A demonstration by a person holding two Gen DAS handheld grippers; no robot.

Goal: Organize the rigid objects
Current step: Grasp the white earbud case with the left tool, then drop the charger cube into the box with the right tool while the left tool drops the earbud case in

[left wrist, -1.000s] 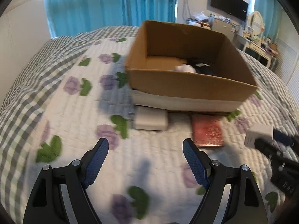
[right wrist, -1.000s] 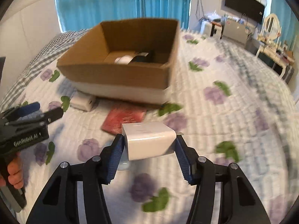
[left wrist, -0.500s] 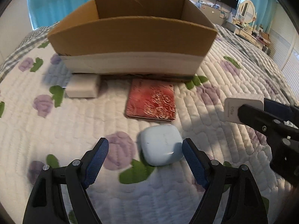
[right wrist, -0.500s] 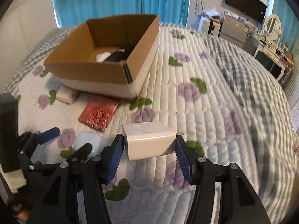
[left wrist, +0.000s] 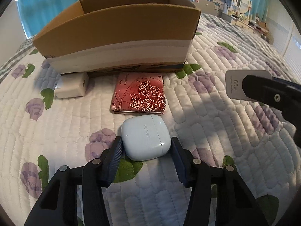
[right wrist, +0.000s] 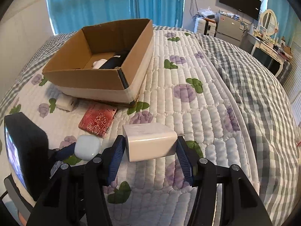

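My left gripper (left wrist: 146,146) was squeezed on a smooth, pale blue earbud case (left wrist: 145,137) with round corners, which lay on the flowery quilt (left wrist: 75,124) just in front of a red rose notebook (left wrist: 139,94). My right gripper (right wrist: 150,150) held a white charger (right wrist: 150,143) tight, up off the quilt. Another white charger (left wrist: 72,85) sat right beside the cardboard box (left wrist: 116,30).
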